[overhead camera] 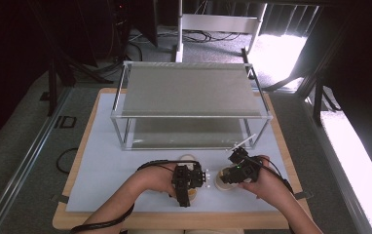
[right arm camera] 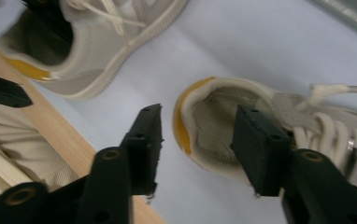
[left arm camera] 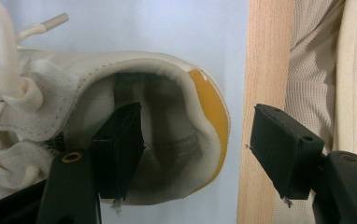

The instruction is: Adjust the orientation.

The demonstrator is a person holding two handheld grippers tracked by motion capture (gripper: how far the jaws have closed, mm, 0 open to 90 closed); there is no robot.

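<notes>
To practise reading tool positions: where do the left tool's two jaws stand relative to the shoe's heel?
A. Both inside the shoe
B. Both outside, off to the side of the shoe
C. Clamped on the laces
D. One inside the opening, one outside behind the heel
D: in the left gripper view the left tool is open, one jaw inside the shoe, the other outside beyond the heel.

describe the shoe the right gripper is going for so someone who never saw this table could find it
Start at the metal two-shelf rack on the white mat; two cream sneakers sit between it and the person. It is the right-hand shoe, with the right gripper open astride its yellow-tabbed heel, one jaw inside the opening. The other shoe is its twin, but there the left gripper straddles the heel.
</notes>
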